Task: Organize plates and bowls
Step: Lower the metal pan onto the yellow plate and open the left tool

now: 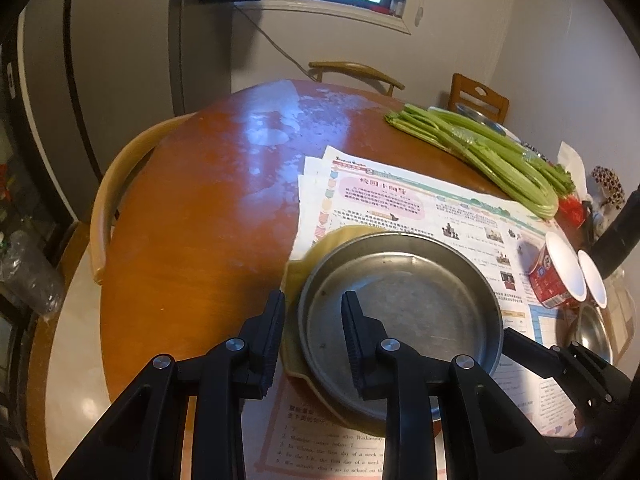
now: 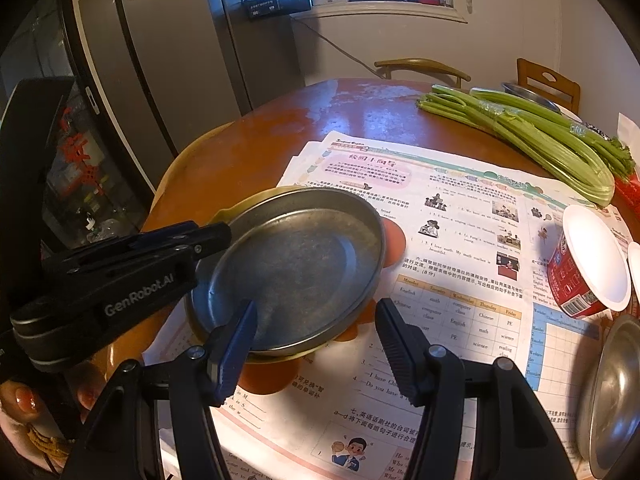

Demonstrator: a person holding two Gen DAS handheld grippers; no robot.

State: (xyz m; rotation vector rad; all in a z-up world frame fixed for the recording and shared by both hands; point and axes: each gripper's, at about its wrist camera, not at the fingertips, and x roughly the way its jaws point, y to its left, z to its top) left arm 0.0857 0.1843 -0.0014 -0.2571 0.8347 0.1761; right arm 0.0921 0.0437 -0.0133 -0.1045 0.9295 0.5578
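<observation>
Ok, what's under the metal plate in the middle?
The metal plate sits in a yellow dish, only its rim showing. Beneath lie printed papers; the dish's inside is covered.

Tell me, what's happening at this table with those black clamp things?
A person holds a two-finger gripper in each hand, tidying dishes. The left gripper straddles the rim of a metal plate that sits in a yellow dish, on worksheets covering the round table. The right gripper hovers open just in front of the plate. Celery and red cups lie nearby.
</observation>
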